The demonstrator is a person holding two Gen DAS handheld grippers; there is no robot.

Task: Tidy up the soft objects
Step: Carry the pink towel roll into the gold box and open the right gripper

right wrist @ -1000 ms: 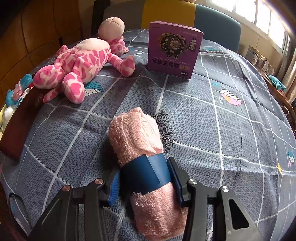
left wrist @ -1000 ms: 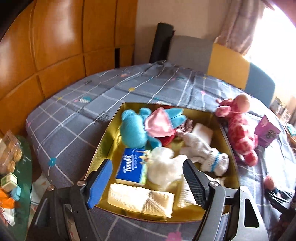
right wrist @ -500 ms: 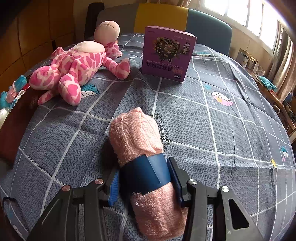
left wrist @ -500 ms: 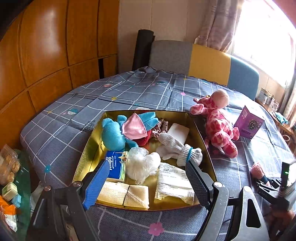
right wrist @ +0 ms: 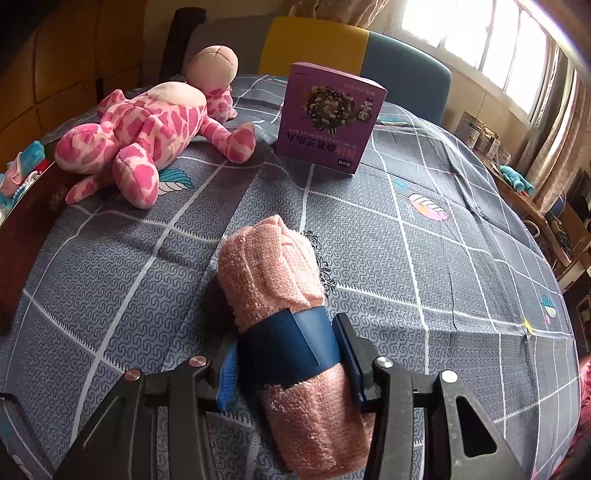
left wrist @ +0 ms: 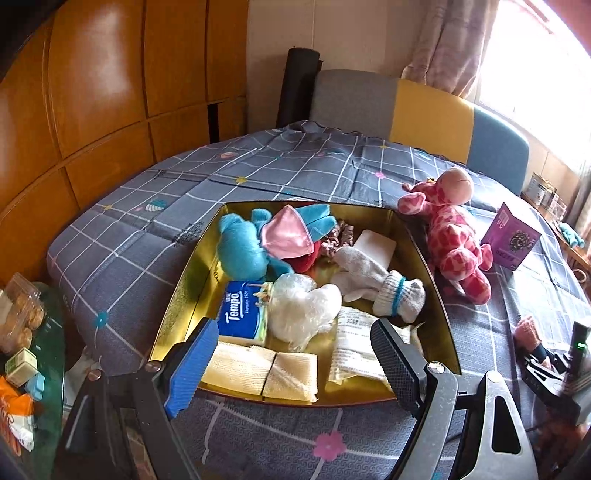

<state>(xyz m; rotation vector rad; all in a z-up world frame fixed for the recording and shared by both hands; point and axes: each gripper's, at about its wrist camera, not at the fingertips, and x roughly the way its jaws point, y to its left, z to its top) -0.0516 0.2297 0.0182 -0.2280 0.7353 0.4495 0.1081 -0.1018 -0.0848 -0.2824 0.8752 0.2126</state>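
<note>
Towel roll point(right wrist: 284, 295) lengthwise between right gripper point(right wrist: 291, 360) pads

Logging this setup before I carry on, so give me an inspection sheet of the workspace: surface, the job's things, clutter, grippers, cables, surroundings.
Surface: grey checked cloth, creased.
Job's things: gold box holds a blue plush, sock, tissue pack and other soft items; pink giraffe lies on the cloth beside the box; rolled pink towel with a blue band.
Clutter: purple carton standing upright past the towel.
Grippers: left gripper open, empty, above the box's near edge; right gripper shut on the towel at its band.
Cables: nothing seen.
Surroundings: wood panelling, colour-block chair, window, glass side table with snacks.
</note>
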